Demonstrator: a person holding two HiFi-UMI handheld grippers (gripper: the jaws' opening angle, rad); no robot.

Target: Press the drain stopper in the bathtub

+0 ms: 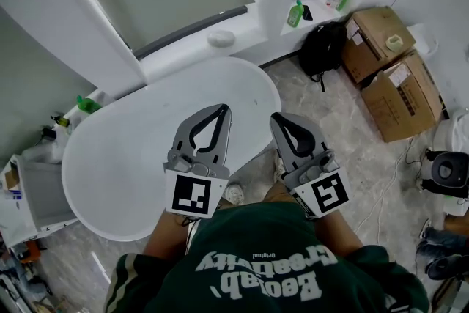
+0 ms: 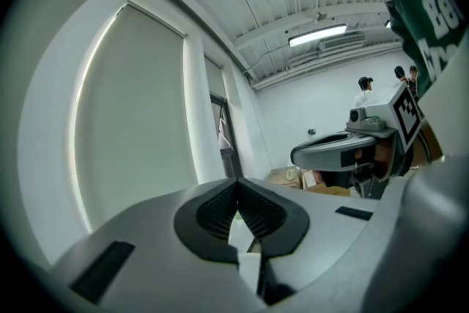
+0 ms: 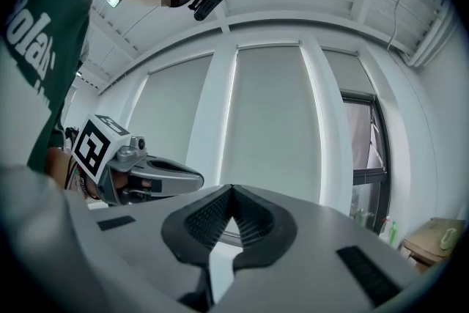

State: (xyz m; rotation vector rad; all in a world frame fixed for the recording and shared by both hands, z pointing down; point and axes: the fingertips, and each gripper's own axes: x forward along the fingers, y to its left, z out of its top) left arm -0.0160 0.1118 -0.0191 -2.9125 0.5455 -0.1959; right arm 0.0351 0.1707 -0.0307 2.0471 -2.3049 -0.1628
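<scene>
Two grippers up in front of me | left gripper [image 1: 224,108] jaws pressed tip to tip on nothing, over the near edge of the bathtub [image 1: 110,165] | right gripper [image 1: 275,117] likewise closed and empty, just off that edge | drain stopper: I cannot find it in the white basin | green bottle [image 1: 294,13] on the far ledge [image 1: 245,27]

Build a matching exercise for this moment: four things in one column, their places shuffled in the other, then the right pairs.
1 bathtub
2 green bottle
3 black backpack
4 cardboard boxes

A on the floor, right of the black backpack
B on the white ledge
C below the left gripper
D on the floor, between bathtub and cardboard boxes

Pairs: 1-C; 2-B; 3-D; 4-A
</scene>
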